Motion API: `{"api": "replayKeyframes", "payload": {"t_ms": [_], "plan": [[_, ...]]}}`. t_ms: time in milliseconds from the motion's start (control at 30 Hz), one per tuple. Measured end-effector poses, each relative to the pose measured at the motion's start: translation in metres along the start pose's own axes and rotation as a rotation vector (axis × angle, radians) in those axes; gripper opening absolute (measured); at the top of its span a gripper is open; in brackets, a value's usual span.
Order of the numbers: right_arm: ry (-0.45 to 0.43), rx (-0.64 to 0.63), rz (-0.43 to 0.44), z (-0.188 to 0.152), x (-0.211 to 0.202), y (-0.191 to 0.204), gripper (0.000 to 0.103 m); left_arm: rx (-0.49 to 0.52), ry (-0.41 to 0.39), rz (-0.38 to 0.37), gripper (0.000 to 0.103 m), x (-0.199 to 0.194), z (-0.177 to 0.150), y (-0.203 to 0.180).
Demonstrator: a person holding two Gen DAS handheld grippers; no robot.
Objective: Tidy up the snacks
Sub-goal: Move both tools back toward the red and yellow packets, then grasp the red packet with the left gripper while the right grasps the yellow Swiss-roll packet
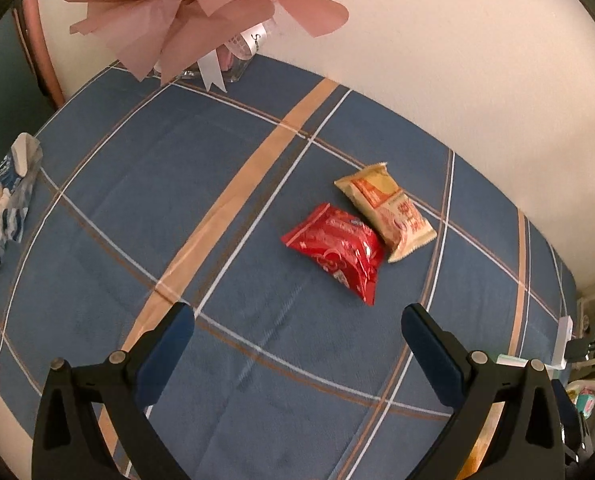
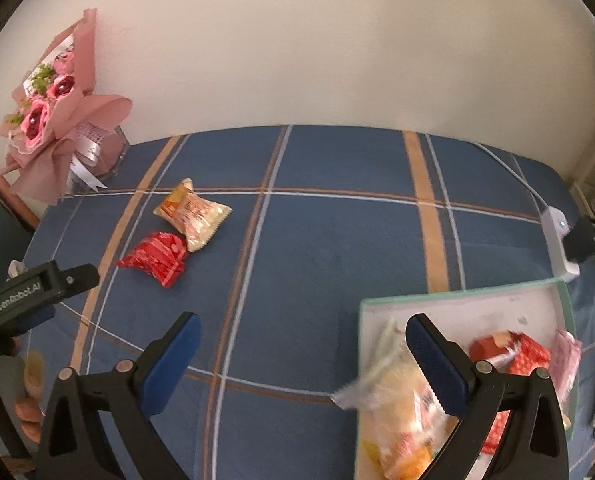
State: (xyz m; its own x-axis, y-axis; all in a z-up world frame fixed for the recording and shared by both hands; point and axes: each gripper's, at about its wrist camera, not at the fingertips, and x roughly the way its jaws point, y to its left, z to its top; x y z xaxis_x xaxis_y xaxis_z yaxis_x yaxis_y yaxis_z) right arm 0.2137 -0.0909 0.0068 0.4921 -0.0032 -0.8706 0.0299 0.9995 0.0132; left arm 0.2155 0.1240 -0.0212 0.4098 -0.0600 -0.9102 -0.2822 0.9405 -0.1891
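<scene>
A red snack packet (image 1: pixel 337 252) (image 2: pixel 155 258) lies on the blue plaid tablecloth (image 1: pixel 137 208), touching a beige and orange packet (image 1: pixel 385 210) (image 2: pixel 191 214) just beyond it. My left gripper (image 1: pixel 297 316) is open and empty, a short way in front of the red packet. My right gripper (image 2: pixel 303 326) is open too, held above the cloth at the left edge of a pale green tray (image 2: pixel 457 300). Several wrapped snacks lie in that tray, among them a yellow bag (image 2: pixel 397 400) and a red box (image 2: pixel 525 356). The left tool (image 2: pixel 37 288) shows at the left of the right wrist view, held by a hand (image 2: pixel 27 400).
A pink paper bouquet (image 2: pixel 57 120) (image 1: pixel 185 12) stands at the table's far left corner against the wall. A blue and white packet (image 1: pixel 1 200) lies at the left edge. A white power strip (image 2: pixel 557 240) with a cable runs along the right edge.
</scene>
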Motion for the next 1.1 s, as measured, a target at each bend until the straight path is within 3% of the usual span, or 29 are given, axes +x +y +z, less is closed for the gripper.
{"api": "replayKeyframes", "payload": {"t_ms": [300,400,900,1100], "plan": [[0.029,-0.029,0.06,0.008,0.043,0.023,0.103,-0.027,0.01,-0.047,0.103,0.029,0.018,0.012],[0.04,-0.016,0.075,0.009,0.061,0.025,0.103,-0.041,0.015,-0.093,0.103,0.041,0.021,0.013],[0.068,-0.065,0.06,0.001,0.125,0.041,0.103,-0.051,0.035,-0.227,0.102,0.087,0.025,0.001],[0.074,-0.084,0.039,-0.002,0.136,0.042,0.103,-0.056,0.011,-0.207,0.08,0.094,0.026,-0.001]]}}
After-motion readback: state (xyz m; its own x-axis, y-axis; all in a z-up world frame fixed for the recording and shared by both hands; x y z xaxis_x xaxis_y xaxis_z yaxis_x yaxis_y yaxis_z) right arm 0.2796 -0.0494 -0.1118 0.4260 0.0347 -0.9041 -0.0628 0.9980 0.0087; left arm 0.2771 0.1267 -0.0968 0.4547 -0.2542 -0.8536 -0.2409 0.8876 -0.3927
